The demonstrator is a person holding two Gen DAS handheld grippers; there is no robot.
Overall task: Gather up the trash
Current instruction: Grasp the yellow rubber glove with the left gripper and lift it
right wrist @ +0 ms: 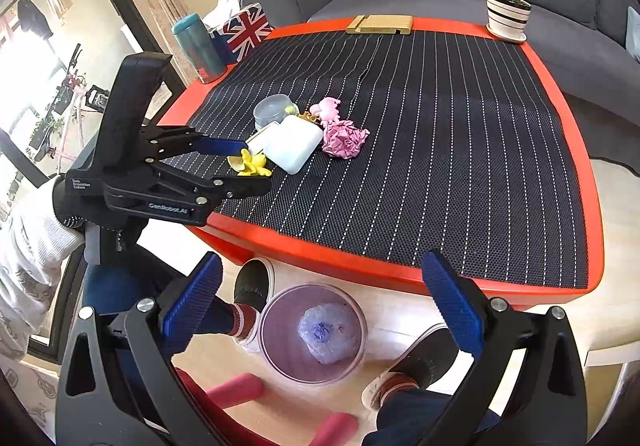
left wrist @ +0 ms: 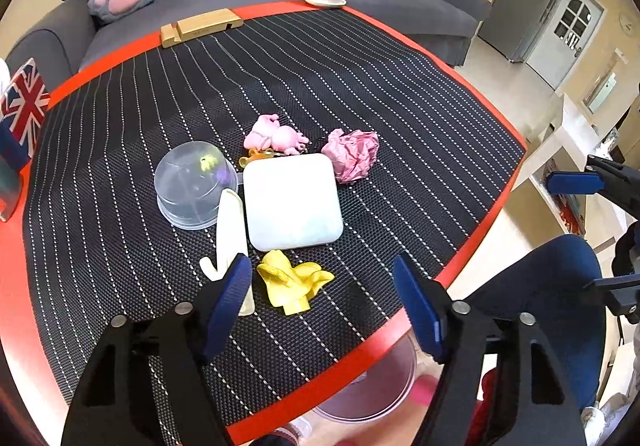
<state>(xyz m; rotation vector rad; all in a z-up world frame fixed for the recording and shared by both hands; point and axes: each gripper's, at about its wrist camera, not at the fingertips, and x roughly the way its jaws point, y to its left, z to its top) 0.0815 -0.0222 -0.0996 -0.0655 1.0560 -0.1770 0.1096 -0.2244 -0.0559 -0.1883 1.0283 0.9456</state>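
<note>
Now I am bringing the left tool point(left wrist: 322, 270) down over the near part of the surface point(left wrist: 360, 356), and its jaws are standing apart with nothing pressed between them. The yellow peel point(left wrist: 292, 282) is lying on the black mat point(left wrist: 400, 86) just in front of the fingers, between them in the left wrist view, and close beside the white square dish point(left wrist: 292, 202). In the right wrist view I am seeing the left tool around the same peel, one finger above it and one below, but I cannot tell if a pad is already touching it.

I am judging the peel as very light, soft and floppy, maybe a little slippery. I am thinking it is best to pinch it at the thick middle where the strips are joining, not at a loose tip that could tear or slide out.

The pale banana-like piece point(left wrist: 229, 230) is lying just beside the left finger, so I am risking to catch it too. The crumpled pink paper point(left wrist: 352, 156) is waiting behind the dish; it looks light and springy.

The right tool point(right wrist: 324, 310) is hanging open and empty over the clear bin point(right wrist: 312, 334) on the floor, where one bagged lump is already lying.
</note>
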